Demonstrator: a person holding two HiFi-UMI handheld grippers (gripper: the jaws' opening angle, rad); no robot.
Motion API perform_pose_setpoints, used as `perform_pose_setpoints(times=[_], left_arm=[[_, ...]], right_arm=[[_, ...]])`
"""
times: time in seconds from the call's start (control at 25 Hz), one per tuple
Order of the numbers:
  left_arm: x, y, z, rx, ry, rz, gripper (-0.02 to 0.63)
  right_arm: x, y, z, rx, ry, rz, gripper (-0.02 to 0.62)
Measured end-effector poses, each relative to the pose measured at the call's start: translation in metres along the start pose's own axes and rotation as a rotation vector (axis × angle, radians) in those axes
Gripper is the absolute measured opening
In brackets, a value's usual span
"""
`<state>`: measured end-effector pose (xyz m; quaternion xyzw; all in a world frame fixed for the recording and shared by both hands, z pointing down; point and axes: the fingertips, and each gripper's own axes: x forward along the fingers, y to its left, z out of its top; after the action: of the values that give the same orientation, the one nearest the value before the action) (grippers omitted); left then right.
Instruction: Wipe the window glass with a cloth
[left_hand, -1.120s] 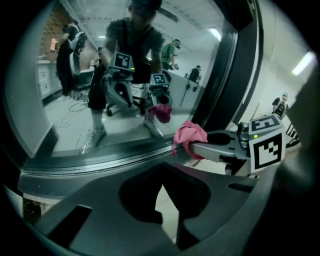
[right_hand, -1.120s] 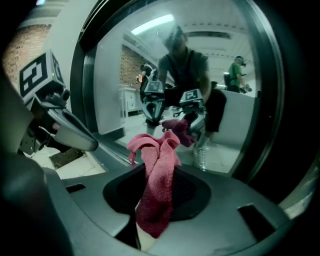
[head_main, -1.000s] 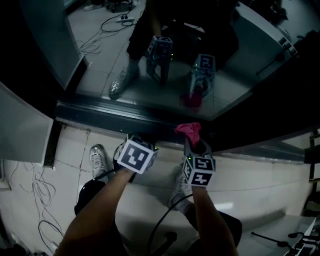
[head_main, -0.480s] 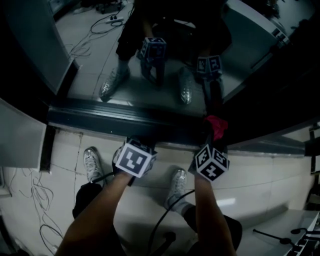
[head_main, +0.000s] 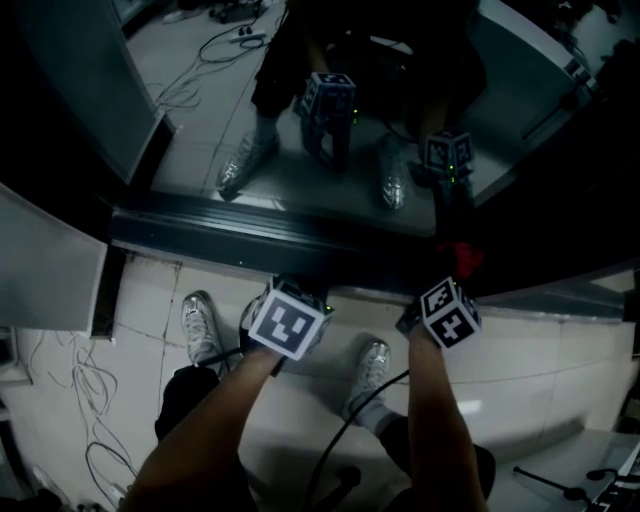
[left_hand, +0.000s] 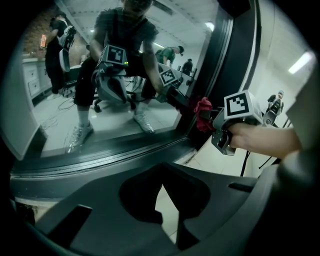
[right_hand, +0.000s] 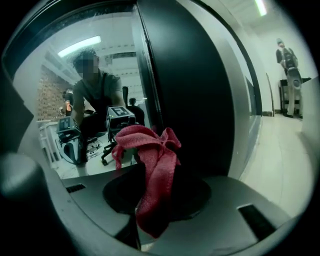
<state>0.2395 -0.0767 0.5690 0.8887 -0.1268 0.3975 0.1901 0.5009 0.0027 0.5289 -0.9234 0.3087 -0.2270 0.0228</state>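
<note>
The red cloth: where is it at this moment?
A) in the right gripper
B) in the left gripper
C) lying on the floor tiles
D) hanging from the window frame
A: the right gripper view shows the red cloth clamped in the right gripper, while the left gripper is shut on nothing.

I log red cloth (right_hand: 152, 165), bunched, pinched in right gripper (right_hand: 149, 212), at reflective window glass's (head_main: 300, 130) 4 o'clock corner.

no legible text, labels, numbers
</note>
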Motion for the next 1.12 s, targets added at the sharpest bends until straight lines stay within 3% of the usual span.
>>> perform_pose_setpoints(times=[0.12,0.4,0.72,0.92,1.12], left_arm=[[-0.002,0.006,-0.003,-0.005,0.01,0.009,0.005],[0.0,0.009,-0.016,-0.006,0.04,0.018,0.005],[-0.008,0.024,-0.022,-0.002,0.05,0.042,0.005],[-0.013,0.027,-0.023,-0.014,0.044,0.035,0.005],[-0.021,0.037,-0.025,-0.024,0.042,0.043,0.005]], right_arm=[[-0.002,0.007,-0.003,-0.023,-0.005,0.031,0.117],[-0.022,0.058,-0.013,-0.192,-0.024,0.241,0.117],[-0.048,0.122,-0.024,-0.359,-0.035,0.414,0.117],[-0.057,0.152,-0.031,-0.416,-0.032,0.461,0.117],[-0.069,0.183,-0.04,-0.543,-0.041,0.525,0.115]])
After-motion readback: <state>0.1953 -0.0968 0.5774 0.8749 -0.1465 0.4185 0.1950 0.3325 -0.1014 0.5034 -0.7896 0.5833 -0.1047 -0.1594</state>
